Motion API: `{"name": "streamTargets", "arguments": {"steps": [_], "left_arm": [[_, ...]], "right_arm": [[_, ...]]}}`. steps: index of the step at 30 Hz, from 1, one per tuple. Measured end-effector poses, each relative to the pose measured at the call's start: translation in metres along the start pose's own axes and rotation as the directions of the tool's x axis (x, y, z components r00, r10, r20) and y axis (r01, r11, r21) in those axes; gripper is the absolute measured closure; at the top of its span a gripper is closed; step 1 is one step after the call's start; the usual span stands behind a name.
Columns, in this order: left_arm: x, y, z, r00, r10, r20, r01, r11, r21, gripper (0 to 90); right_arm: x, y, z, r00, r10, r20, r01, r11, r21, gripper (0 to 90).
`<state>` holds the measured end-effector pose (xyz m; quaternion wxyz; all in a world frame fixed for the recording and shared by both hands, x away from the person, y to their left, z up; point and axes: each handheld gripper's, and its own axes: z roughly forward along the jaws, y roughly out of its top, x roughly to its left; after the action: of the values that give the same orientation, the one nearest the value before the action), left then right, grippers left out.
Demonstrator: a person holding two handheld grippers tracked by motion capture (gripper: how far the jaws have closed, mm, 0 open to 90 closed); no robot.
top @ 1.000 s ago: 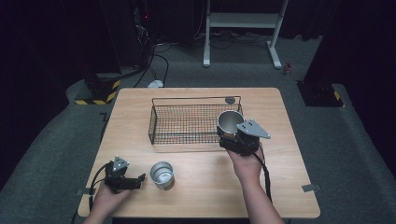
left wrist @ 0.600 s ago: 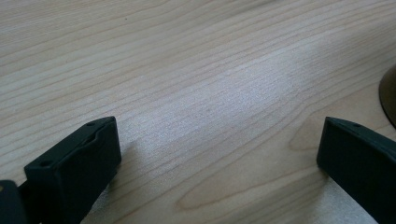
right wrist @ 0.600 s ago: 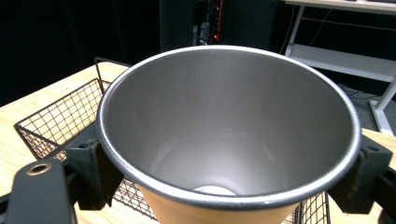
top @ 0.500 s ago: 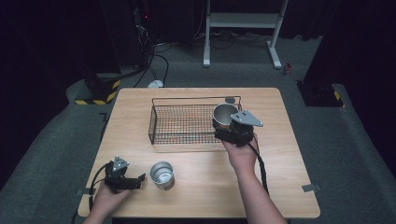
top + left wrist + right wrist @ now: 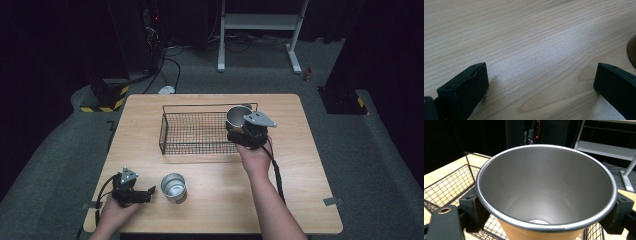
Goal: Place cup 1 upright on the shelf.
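Observation:
A steel cup with an orange outside (image 5: 546,195) is clamped between the jaws of my right gripper (image 5: 239,128), held above the right end of the black wire basket (image 5: 195,131). In the high view this cup (image 5: 238,116) hangs over the basket's right rim. A second steel cup (image 5: 173,187) stands upright on the table near the front left. My left gripper (image 5: 151,192) rests on the table just left of that cup, open, with bare wood between its jaws (image 5: 536,75). The cup's edge (image 5: 632,50) shows at the right border of the left gripper view.
The wooden table (image 5: 300,150) has bare room at the right and front right. A white-legged stand (image 5: 260,25) and cables lie on the floor beyond the far edge. Yellow-black hazard tape (image 5: 107,102) marks the floor at the far left.
My right gripper has carried the orange cup left and away from me, from beside the basket's right end to over its right rim. The left gripper and the other cup have stayed put.

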<state>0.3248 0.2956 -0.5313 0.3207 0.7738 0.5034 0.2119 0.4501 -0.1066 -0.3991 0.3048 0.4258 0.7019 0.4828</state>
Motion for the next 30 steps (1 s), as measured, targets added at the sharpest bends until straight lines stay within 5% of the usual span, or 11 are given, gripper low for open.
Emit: {"name": "streamTargets", "arguments": {"steps": [30], "left_arm": [[0.0, 0.0, 0.0, 1.0, 0.002, 0.002, -0.002, 1.0, 0.0, 0.1]], "right_arm": [[-0.001, 0.004, 0.054, 0.9991, 0.01, 0.04, -0.014, 0.995, 0.096, 13.6]]}}
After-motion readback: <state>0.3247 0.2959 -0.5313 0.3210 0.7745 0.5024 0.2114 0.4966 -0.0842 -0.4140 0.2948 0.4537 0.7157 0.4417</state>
